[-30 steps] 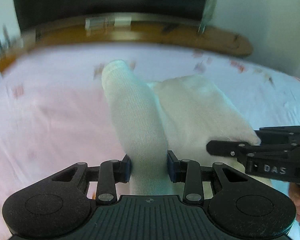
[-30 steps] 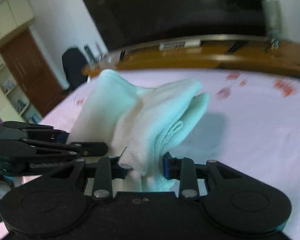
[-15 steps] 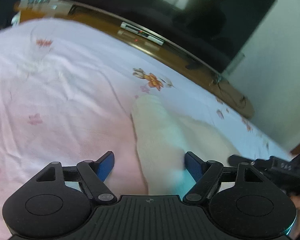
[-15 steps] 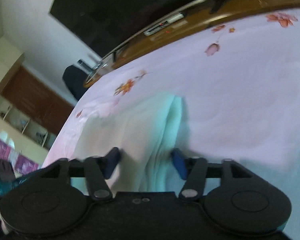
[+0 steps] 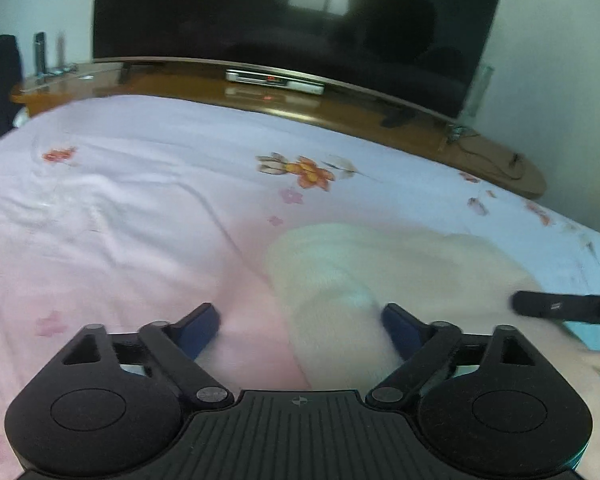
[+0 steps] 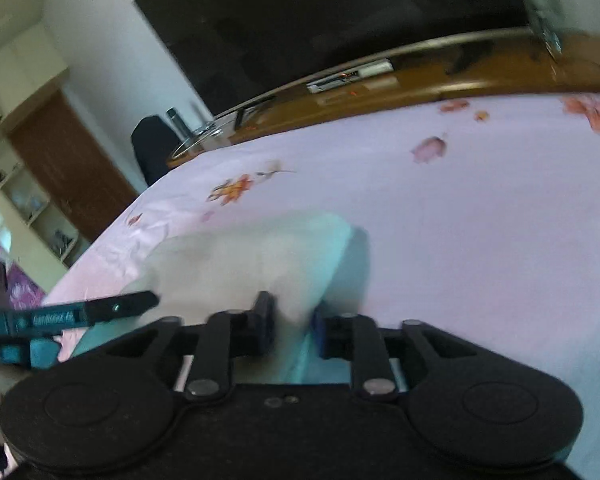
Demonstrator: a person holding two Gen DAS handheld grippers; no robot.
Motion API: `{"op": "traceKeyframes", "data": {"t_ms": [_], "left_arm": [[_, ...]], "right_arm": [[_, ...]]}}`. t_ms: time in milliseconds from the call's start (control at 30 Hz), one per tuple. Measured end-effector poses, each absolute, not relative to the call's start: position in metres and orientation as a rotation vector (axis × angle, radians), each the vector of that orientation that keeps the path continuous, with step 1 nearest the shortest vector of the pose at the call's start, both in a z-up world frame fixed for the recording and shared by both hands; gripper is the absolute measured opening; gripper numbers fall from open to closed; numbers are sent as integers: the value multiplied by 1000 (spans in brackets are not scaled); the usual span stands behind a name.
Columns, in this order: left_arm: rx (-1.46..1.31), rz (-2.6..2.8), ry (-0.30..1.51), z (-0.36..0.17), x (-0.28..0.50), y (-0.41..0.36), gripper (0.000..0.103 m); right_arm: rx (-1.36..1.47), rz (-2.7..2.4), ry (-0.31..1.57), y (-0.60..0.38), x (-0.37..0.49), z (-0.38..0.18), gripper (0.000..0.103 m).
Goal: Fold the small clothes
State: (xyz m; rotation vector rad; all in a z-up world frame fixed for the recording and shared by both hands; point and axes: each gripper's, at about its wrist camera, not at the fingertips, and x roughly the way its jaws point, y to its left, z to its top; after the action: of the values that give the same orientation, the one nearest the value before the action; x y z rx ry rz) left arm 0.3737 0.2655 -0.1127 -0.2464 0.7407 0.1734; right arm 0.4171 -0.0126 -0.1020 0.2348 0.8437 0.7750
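Cream garment laid on the flowered bedsheet

The left gripper point(image 5: 300, 326) is spreading its jaws, the cream garment point(image 5: 380, 280) lying loose between them, long axis running away; the right gripper point(image 6: 290, 326) closes, pinching the garment's nearer right edge.

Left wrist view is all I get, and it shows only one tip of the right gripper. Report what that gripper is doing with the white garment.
Observer: The right gripper has its jaws closing on a fold of the white garment, with cloth between the pads.
Operator: Say which edge it has.
Observer: The right-hand edge in the right wrist view, where stacked layers show and cast a shadow on the bedsheet.
Operator: Name something in the room that my view misses.
Observer: A brown wooden door stands at the far left, with open shelves beside it.
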Motion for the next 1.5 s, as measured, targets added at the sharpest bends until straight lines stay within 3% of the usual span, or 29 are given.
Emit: {"op": "traceKeyframes", "data": {"t_ms": [233, 333, 433, 567, 667, 733, 867, 1033, 1067, 1100, 1200, 1267, 1333, 1500], "left_arm": [[-290, 151, 661, -92, 307, 250, 90], [-304, 174, 730, -112, 303, 247, 90], [-355, 212, 727, -104, 291, 248, 90], [-329, 154, 705, -91, 250, 224, 90], [-198, 154, 793, -109, 233, 204, 90], [-182, 170, 770, -118, 216, 202, 91], [-185, 172, 782, -109, 195, 208, 91], [-219, 254, 779, -86, 149, 199, 93], [-228, 258, 766, -79, 138, 195, 101], [-232, 266, 743, -70, 124, 189, 103], [-233, 259, 714, -50, 87, 169, 103], [-203, 240, 730, -39, 68, 157, 103], [-142, 234, 725, -30, 48, 145, 103], [-122, 210, 690, -8, 6, 134, 103]], "right_arm": [[117, 818, 731, -20, 358, -48, 39], [-91, 757, 787, 1, 340, -71, 39], [102, 698, 893, -16, 352, -85, 41], [20, 731, 808, -22, 308, -56, 37], [8, 744, 883, -30, 276, -65, 36], [-2, 750, 958, -30, 261, -86, 23], [109, 675, 939, -44, 244, -90, 24], [122, 618, 935, -65, 209, -73, 36], [116, 619, 918, -67, 199, -65, 38], [115, 615, 900, -74, 183, -56, 43], [111, 619, 822, -79, 136, -28, 79], [78, 611, 790, -77, 106, -12, 86], [50, 591, 764, -75, 80, -1, 100], [18, 537, 746, -74, 36, 18, 103]]}}
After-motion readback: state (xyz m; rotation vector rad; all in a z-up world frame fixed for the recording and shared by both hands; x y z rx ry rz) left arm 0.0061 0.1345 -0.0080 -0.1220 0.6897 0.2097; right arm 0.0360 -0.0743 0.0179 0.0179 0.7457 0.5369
